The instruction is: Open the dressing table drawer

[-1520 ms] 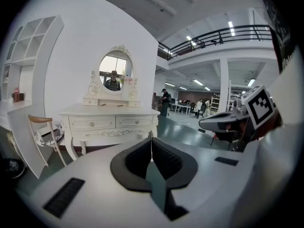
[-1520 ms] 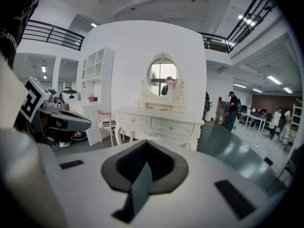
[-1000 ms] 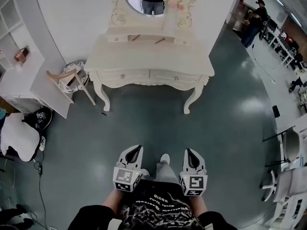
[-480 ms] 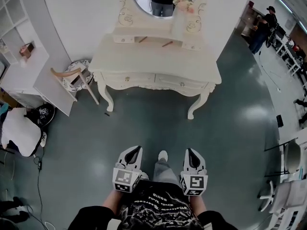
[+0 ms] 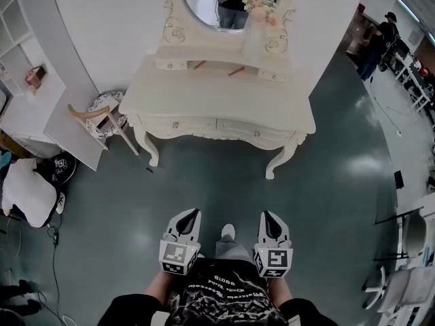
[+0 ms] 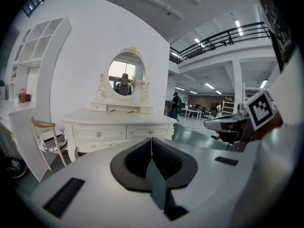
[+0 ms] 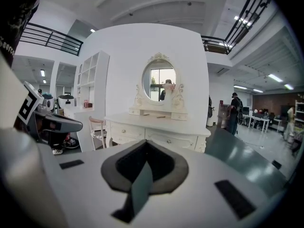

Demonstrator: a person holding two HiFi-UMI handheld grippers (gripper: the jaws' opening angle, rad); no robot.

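the dressing table point(image 5: 217, 90) shows larger and closer in the head view than a second ago, so the person carrying the tongs has walked toward it; it stands straight ahead of both tongs but well apart from them, with open floor point(image 5: 319, 202) between; nothing on it has been touched, so by my reading the task is only at the approach.

the left tongs point(image 5: 194, 212) and the right tongs point(image 5: 267, 215) are held side by side close to the body, pointing at the table; each is clenched tight on nothing, pads meeting in both gripper views.

under the tabletop sit a left drawer point(image 5: 178, 123), ahead of the left tongs, and a right drawer point(image 5: 253, 132), ahead of the right tongs; both are shut flush, each with a small knob; which one is meant i cannot tell; either tongs would need to part before taking a knob.

the floor is smooth, dark green and glossy, throwing back the ceiling lights; an oval mirror point(image 5: 224, 2) rises at the table's back; a wooden chair point(image 5: 102, 114) stands beyond the left tongs, beside white shelving point(image 5: 15, 15); far off past the right tongs a person point(image 5: 376, 45) stands among desks.
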